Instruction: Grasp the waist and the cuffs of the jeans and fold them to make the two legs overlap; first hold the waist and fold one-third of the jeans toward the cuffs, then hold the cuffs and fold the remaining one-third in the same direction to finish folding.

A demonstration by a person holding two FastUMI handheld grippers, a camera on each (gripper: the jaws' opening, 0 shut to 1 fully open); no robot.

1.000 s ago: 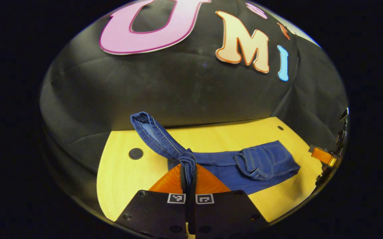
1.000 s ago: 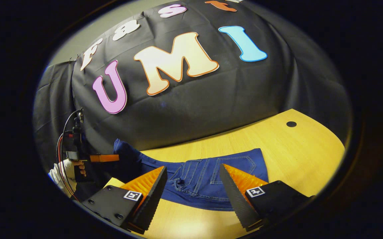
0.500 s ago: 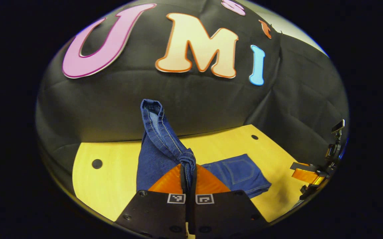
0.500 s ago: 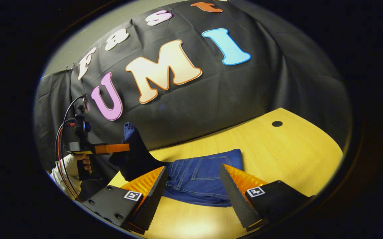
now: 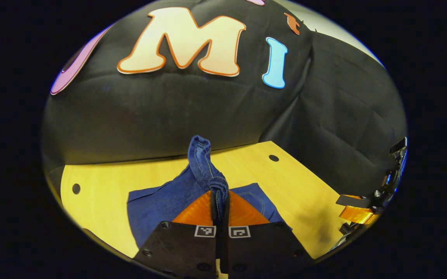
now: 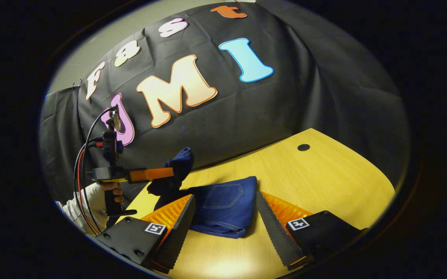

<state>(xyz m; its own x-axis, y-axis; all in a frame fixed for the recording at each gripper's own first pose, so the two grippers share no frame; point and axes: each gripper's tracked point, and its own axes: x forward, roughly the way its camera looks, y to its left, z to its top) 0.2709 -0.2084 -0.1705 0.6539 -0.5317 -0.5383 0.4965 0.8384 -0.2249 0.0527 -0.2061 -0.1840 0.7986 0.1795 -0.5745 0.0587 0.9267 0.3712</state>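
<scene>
Pinched tight in the left gripper (image 5: 220,201): the cuff end of the jeans (image 5: 157,203), bunched into a narrow rope of denim between both fingers and lifted clear of the table (image 5: 103,178), presumably so the last third can swing over the part already folded without dragging. Held high for that reason, most likely, with the hem (image 5: 200,149) standing up past the fingertips and the rest of the leg sloping down to the flat bundle below. Seen in the right gripper view as well: the left gripper (image 6: 171,173), gripped by a sleeved hand (image 6: 109,190) at the far left, with dark cloth hanging from its tip. Right gripper (image 6: 223,207) spread wide and holding nothing, parked low and near, fingers either side of the folded jeans (image 6: 223,207) but apart from them (ready, at a guess, to steady or smooth the stack once the cuffs land). Bundle lying about mid-table, back pocket (image 6: 223,192) facing up. By count: one pair of jeans, two grippers, one hand in view, one table, and two dark round holes in the tabletop, one at the left edge (image 5: 76,188) and one toward the far right (image 5: 273,157).
</scene>
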